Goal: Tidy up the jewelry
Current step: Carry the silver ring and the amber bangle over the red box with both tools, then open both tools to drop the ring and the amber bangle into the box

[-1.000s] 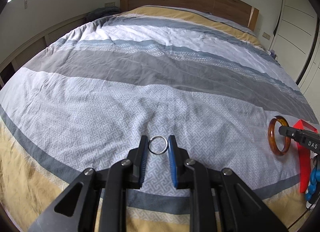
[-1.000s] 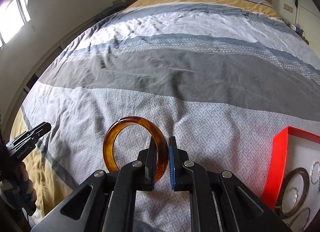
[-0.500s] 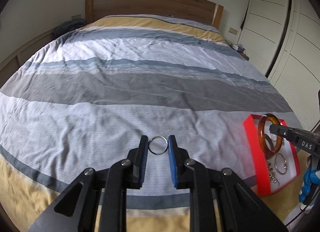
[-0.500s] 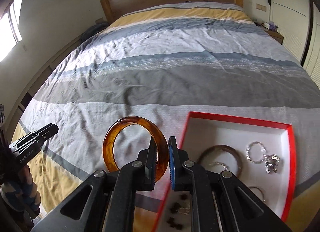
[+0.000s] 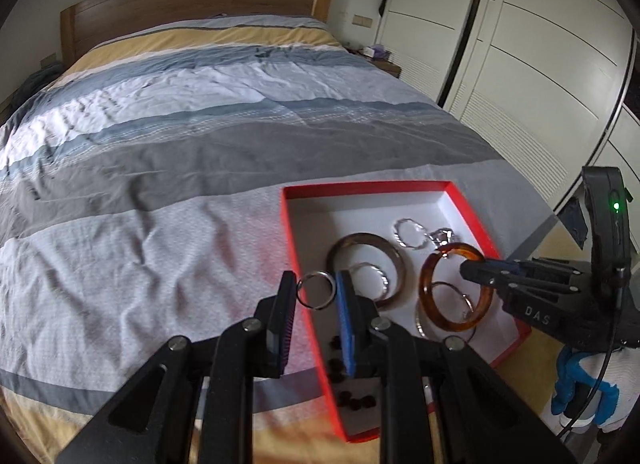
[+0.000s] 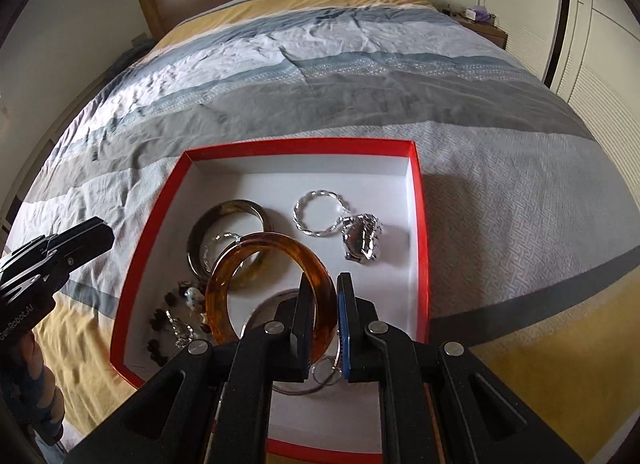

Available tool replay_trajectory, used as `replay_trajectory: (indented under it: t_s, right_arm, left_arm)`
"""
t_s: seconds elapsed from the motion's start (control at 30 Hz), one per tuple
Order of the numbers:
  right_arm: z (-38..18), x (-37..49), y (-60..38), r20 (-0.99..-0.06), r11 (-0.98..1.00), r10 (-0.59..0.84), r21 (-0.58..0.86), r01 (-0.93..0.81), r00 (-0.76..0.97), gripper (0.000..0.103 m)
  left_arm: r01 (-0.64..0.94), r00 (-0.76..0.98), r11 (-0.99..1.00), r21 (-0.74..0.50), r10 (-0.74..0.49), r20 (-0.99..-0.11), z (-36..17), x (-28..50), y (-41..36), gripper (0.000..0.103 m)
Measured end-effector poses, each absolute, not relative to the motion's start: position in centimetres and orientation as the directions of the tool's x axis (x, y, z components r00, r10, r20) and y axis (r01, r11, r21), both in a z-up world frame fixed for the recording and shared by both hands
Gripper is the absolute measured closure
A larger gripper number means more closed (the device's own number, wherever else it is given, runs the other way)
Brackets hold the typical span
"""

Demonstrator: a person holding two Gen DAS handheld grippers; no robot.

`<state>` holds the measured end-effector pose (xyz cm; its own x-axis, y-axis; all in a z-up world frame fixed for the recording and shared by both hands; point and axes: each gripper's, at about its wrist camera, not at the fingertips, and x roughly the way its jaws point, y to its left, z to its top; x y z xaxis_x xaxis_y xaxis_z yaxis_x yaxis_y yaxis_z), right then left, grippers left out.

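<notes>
**Both grippers loaded above the red box**

Right gripper (image 6: pixel 324 328): fingers closed on the amber bangle (image 6: pixel 270 288), gripping its right-hand rim; the hoop stands upright, its open face turned across the fingers. Left gripper (image 5: pixel 314 304): fingers held narrowly apart with the small silver ring (image 5: pixel 316 289) pinched between them, hoop facing the camera.

Below and ahead of both lies the red box (image 6: pixel 418 224) on the bed (image 5: pixel 160 184), already containing a dark bangle (image 6: pixel 208 224), a twisted silver hoop (image 6: pixel 316 212), a watch-like piece (image 6: pixel 362 242) and small dark beads (image 6: pixel 160 324).

The governing relation: the amber bangle hangs directly over the box interior, whereas the silver ring sits over the box's left wall (seen from the left wrist camera). The right hand therefore appears better placed to release first; the left probably needs a short shift rightward.
</notes>
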<state>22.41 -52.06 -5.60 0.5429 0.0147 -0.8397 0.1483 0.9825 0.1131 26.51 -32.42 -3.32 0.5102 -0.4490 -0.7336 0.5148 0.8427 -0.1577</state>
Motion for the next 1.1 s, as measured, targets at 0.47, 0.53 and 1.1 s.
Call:
replay_trajectory:
  t_s: [0.47, 0.53, 1.1]
  right_arm:
    - [-7.5, 22.2, -53.4, -0.848, 0.988, 0.052, 0.121, 0.096, 0.527, 0.092]
    - [-7.6, 22.3, -53.2, -0.849, 0.99, 0.046, 0.108, 0.089, 0.527, 0.092]
    - [-5.2, 20.5, -52.8, -0.841, 0.995, 0.006, 0.059, 0.081, 0.541, 0.063]
  left_arm:
    - [0.516, 0.479, 0.851, -0.097, -0.381, -0.791, -8.0, 27.3, -37.0, 0.084]
    - [0.521, 0.473, 0.848, -0.103, -0.386, -0.792, -8.1, 27.2, -37.2, 0.084]
    - [0.513, 0.45, 0.848, -0.132, -0.397, -0.8, -7.0, 26.1, -36.8, 0.07]
